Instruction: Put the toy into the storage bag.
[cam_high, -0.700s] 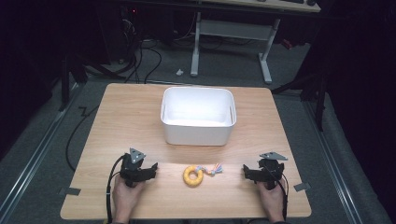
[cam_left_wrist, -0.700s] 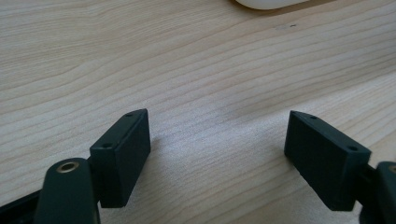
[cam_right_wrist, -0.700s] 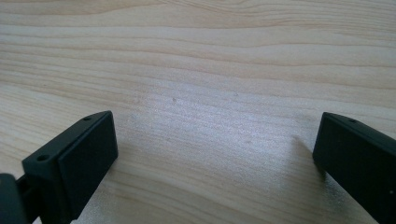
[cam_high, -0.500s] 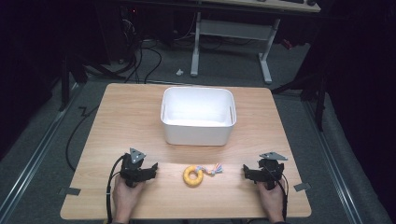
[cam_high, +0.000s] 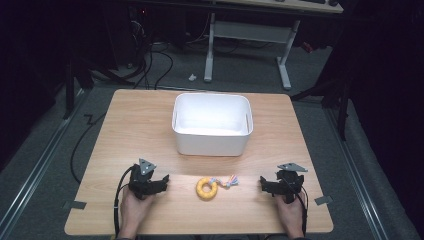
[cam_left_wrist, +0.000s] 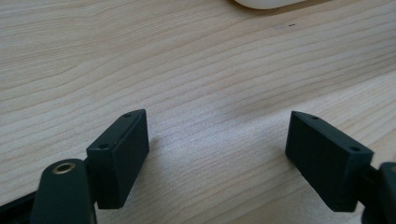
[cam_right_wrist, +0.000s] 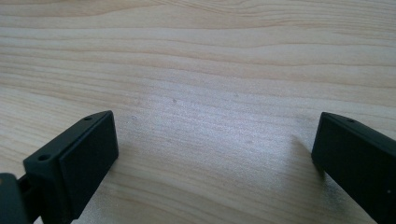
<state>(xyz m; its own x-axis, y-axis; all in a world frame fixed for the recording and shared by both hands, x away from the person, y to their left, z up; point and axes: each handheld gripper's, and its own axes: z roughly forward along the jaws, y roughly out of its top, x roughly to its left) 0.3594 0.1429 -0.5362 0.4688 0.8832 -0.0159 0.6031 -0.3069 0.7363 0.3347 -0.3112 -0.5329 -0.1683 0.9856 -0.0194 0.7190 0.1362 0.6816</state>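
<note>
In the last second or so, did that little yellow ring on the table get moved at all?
No. In the high view the yellow ring sits at the same spot below the white bin, between the two open grippers, as before.

No readable text, label, brand, number or sign appears in any view. The white bin (cam_high: 211, 124) in the upper middle of the high view has plain walls, and the yellow ring (cam_high: 206, 188) at the lower middle carries no marking that can be made out. The tabletop (cam_high: 135, 125) shows bare wood grain; a faint pale patch with two dark specks near the top right of the left gripper view is too small to read.
</note>
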